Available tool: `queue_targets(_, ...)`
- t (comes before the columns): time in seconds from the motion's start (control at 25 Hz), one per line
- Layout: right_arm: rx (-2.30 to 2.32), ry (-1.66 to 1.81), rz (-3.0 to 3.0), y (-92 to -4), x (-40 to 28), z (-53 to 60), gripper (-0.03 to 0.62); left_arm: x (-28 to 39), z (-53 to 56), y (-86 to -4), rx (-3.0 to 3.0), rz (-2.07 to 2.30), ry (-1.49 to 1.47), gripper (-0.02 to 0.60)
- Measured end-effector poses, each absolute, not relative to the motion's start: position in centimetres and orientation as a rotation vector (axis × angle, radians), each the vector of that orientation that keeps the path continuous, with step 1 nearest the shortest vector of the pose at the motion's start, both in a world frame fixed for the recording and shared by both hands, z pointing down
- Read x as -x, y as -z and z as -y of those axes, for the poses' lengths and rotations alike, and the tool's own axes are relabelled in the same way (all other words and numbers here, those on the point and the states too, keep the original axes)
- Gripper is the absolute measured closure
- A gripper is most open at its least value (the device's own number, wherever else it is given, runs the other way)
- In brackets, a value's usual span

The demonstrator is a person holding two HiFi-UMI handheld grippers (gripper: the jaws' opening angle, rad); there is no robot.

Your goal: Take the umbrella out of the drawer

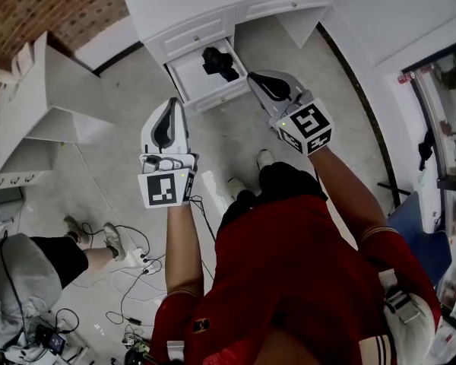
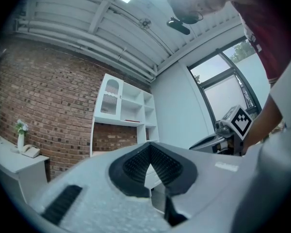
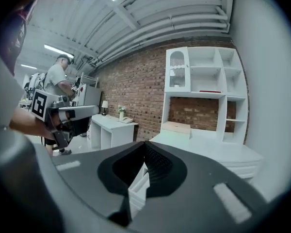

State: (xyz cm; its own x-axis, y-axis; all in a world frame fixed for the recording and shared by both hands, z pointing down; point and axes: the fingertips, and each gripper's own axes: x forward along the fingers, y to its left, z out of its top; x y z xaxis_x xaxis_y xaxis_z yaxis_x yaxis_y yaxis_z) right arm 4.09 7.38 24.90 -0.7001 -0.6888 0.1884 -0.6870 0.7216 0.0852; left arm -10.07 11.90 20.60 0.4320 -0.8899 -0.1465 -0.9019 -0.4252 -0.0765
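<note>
In the head view a black folded umbrella (image 1: 219,62) lies inside the open white drawer (image 1: 190,78) of a low cabinet. My right gripper (image 1: 252,77) is shut and empty, its tips just right of the drawer's front corner, close to the umbrella. My left gripper (image 1: 172,103) hovers over the floor in front of the drawer, shut with nothing in it. In the left gripper view the left gripper (image 2: 149,147) has its pads meeting at the tip, and the right gripper (image 2: 223,136) shows beside it. The right gripper (image 3: 145,144) looks toward white drawers.
The white cabinet (image 1: 213,6) stands against the wall. A white shelf unit (image 1: 53,90) is at the left. A seated person (image 1: 30,265) and loose cables (image 1: 129,280) are on the floor at lower left. A person (image 3: 56,81) stands by a desk (image 3: 109,125).
</note>
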Motion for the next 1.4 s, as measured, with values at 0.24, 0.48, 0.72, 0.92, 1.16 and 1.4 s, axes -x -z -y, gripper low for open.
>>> queue_targets(0.24,-1.068,-0.014,2.632,-29.9,-3.2,-1.7,0.582,11.1,-7.4,-23.7,2.521,-1.65,-0.096,0.577)
queue_targets(0.48,-1.004,-0.033,2.569,-35.2,-2.1,4.5,0.582,11.0,-1.3,-27.9,2.544,-1.7,-0.026,0.577)
queue_targets(0.72,-0.933,-0.137,2.508,-41.9,-1.2,11.8,0.549,11.1,5.9,-31.4,2.559,-1.781,0.024,0.577)
queue_targets(0.92,-0.858,-0.203,2.468,-47.2,0.0,17.8,0.504,11.8,11.6,-35.1,2.541,-1.883,0.083,0.577)
queue_targets(1.16,-0.8,-0.282,2.434,-52.8,1.1,21.9,0.454,12.6,16.3,-39.5,2.53,-1.974,0.153,0.577)
queue_targets(1.4,-0.751,-0.32,2.361,-57.5,2.3,23.8,0.399,14.2,18.9,-41.8,2.518,-2.028,0.168,0.577)
